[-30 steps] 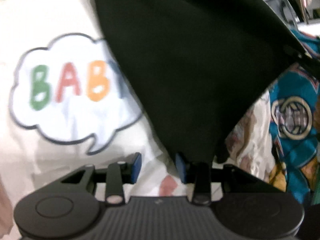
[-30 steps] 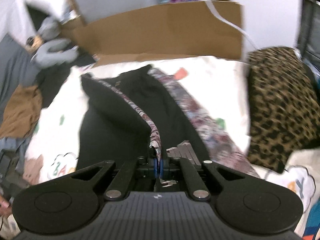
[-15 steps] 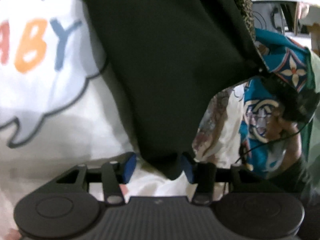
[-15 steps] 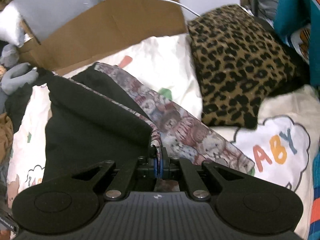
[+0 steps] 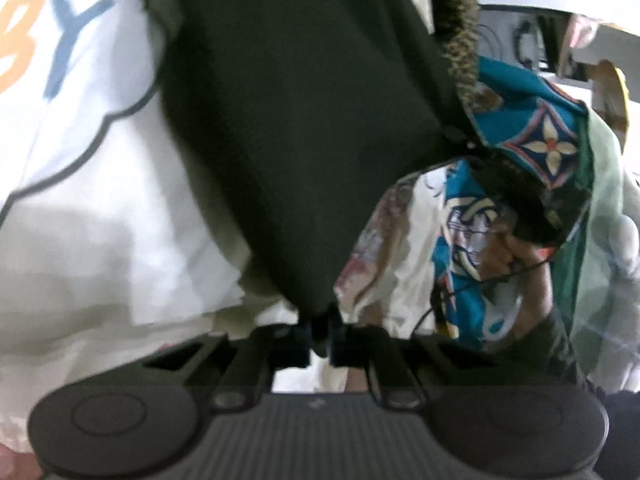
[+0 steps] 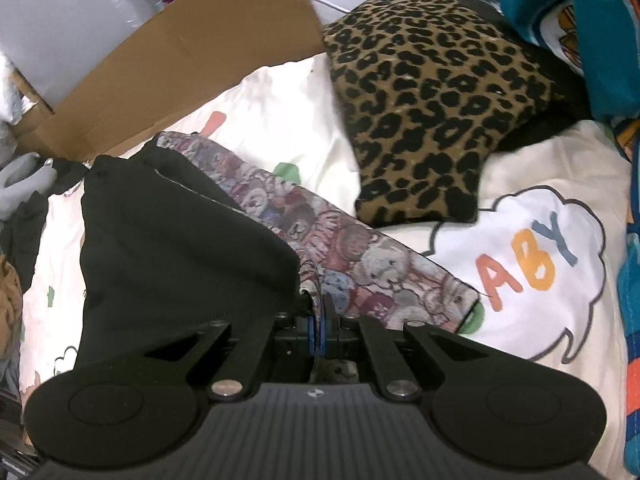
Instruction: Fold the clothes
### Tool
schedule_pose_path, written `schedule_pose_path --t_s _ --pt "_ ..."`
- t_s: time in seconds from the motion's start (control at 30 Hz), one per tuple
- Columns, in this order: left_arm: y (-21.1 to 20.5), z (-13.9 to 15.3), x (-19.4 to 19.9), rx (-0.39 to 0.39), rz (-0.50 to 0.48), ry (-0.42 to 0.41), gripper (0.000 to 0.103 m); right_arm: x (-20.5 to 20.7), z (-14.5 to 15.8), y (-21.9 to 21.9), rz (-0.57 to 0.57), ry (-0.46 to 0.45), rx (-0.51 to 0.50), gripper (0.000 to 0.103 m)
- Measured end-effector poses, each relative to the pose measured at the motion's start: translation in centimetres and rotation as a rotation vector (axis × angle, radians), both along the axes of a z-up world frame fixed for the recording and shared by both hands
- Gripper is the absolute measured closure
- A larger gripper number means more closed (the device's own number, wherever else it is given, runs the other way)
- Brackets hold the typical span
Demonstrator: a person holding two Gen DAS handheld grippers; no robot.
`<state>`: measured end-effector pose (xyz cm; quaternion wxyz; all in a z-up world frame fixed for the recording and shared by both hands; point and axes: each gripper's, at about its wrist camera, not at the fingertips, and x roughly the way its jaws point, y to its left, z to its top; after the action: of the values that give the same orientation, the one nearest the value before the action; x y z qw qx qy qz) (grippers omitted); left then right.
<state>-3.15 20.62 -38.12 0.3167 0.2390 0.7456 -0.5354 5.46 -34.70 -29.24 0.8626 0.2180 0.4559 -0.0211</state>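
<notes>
Both grippers (image 5: 320, 330) (image 6: 316, 320) pinch the black garment (image 6: 168, 256) beside "ABY" lettering (image 6: 528, 264).

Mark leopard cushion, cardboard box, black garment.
leopard cushion (image 6: 432, 92), right wrist view, centre of its top face
cardboard box (image 6: 192, 60), right wrist view, brown side panel
black garment (image 6: 168, 256), right wrist view, folded black panel

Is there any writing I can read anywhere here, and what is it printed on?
"ABY" in red, orange and blue letters, inside a cloud outline on the white sheet; anything before the A is hidden by the bear-print cloth.
"BY", the B cut off by the picture's edge, on the same sheet in the left wrist view.
The round emblem on the teal cloth is too blurred to read.
Nothing else legible.
</notes>
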Motion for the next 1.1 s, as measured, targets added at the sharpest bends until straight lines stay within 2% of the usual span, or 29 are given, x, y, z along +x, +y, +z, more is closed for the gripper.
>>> schedule_pose_path --t_s 0.17,0.23,0.33,0.43,0.5,0.6,0.67,0.73,0.8,0.83,0.87,0.9,0.93,1.1 --pt "-1.3 1.1 -1.1 -0.061 -0.010 0.061 0.101 -0.6 0.6 -1.1 -0.031 -0.017 0.002 0.102" --pt "-1.3 1.1 -1.7 -0.075 -0.031 0.062 0.101 -0.8 0.6 -1.7 -0.045 -0.016 -0.006 0.102" --pt "-1.9 0.0 -2.8 -0.068 -0.052 0.021 0.101 -1.2 0.0 -2.7 -0.074 0.002 -0.015 0.102" --pt "-2.1 -1.2 -3.5 -0.071 -0.118 -0.050 0.101 -1.6 -1.4 -3.4 -0.097 0.033 -0.020 0.102" --pt "-2.1 -1.8 -4.0 -0.070 -0.174 -0.106 0.096 -1.7 -2.2 -3.7 -0.115 0.050 -0.019 0.101" --pt "-2.2 -2.2 -3.6 -0.048 -0.127 -0.094 0.076 -1.7 -2.5 -3.9 -0.139 0.054 -0.023 0.097" --pt "-2.3 -2.2 -3.3 -0.047 -0.089 -0.066 0.063 -1.6 -2.4 -4.0 -0.145 0.038 -0.029 0.088" --pt "-2.4 -2.2 -3.1 -0.052 -0.068 -0.050 0.063 -1.5 -2.3 -4.1 -0.158 0.021 -0.039 0.069" --pt "-2.3 -2.4 -2.9 -0.049 -0.055 -0.040 0.066 -1.3 -2.3 -4.4 -0.171 0.010 -0.042 0.068" --pt "-2.2 -2.7 -3.0 -0.043 -0.052 -0.037 0.079 -1.2 -2.4 -4.6 -0.179 0.010 -0.042 0.068" --pt "-2.1 -3.0 -3.0 -0.033 -0.051 -0.034 0.100 -1.1 -2.5 -4.8 -0.189 0.016 -0.040 0.071" --pt "-1.9 -3.1 -2.9 -0.024 -0.051 -0.028 0.101 -1.1 -2.7 -5.0 -0.197 0.024 -0.036 0.089" --pt "-1.8 -3.0 -3.0 -0.026 -0.054 -0.020 0.100 -1.0 -2.9 -5.2 -0.201 0.033 -0.029 0.098" --pt "-1.6 -2.2 -3.5 -0.056 -0.085 0.018 0.100 -1.2 -2.3 -5.2 -0.181 0.012 -0.053 0.099"
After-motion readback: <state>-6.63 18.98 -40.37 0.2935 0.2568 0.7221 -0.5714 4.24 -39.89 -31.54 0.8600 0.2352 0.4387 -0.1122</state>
